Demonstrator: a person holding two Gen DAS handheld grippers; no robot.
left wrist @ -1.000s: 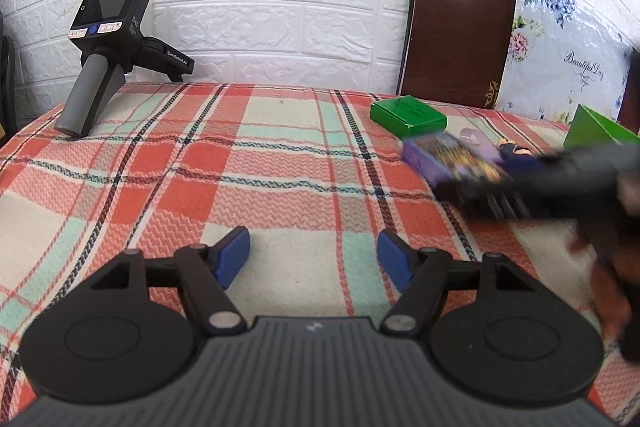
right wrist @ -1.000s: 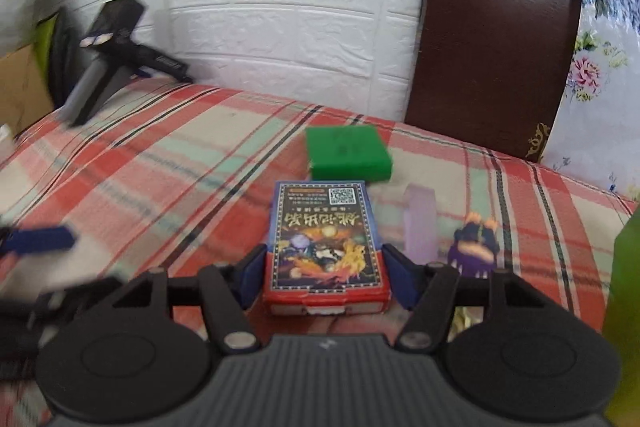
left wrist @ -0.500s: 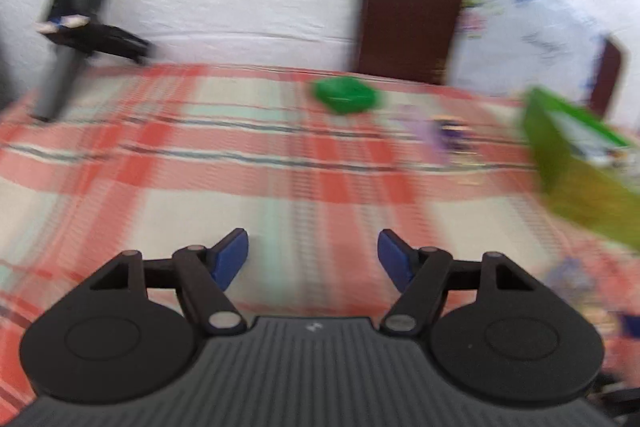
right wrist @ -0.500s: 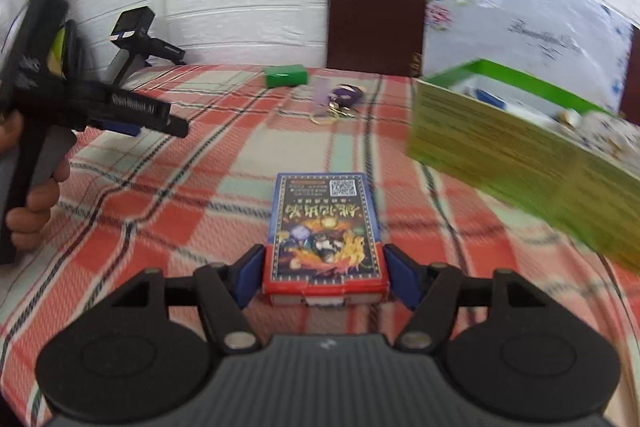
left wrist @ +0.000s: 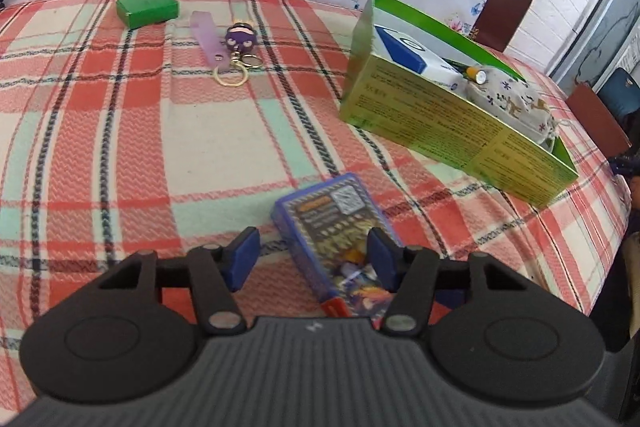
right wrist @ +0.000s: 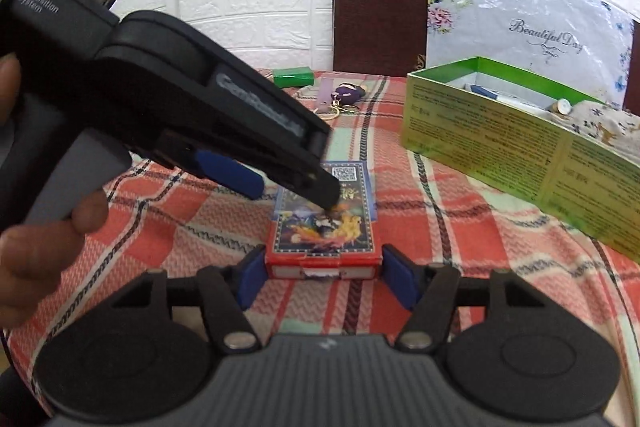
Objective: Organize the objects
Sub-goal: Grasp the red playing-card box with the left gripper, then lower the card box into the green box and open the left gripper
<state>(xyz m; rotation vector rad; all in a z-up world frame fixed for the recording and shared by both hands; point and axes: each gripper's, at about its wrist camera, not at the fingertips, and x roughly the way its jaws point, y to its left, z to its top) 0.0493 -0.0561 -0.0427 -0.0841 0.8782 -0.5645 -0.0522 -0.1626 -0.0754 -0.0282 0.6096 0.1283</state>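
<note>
**Q:** Left to right, what have you got?

**Me:** My left gripper (left wrist: 312, 263) comes first. Its jaws are closing, and the blue-and-red printed cardboard card pack (right wrist: 324, 223) lies between them at an angle, one pad beside its edge, the other well clear. It isn't clamping yet. My right gripper (right wrist: 324, 281) holds the pack's near end, the blue pads pressed on its two long sides; those jaws read as closing a little too.

**Q:** Where is the pack?

**Me:** Low over the red, cream and mint plaid tablecloth (left wrist: 120, 131); I cannot tell whether it touches. The open green cardboard box (left wrist: 452, 123) stands to its right, already holding things.

**Q:** How will it handle?

**Me:** Light, I'd judge, and stiff along its edges, but the broad faces would dent and the glossy print may slip. I'd take it across the narrow sides near the middle, squarely, since a skewed pinch could twist it out.

**Q:** Anything else?

**Me:** A small green box (left wrist: 147, 7) and a purple keychain (left wrist: 239, 39) lie farther back.
</note>
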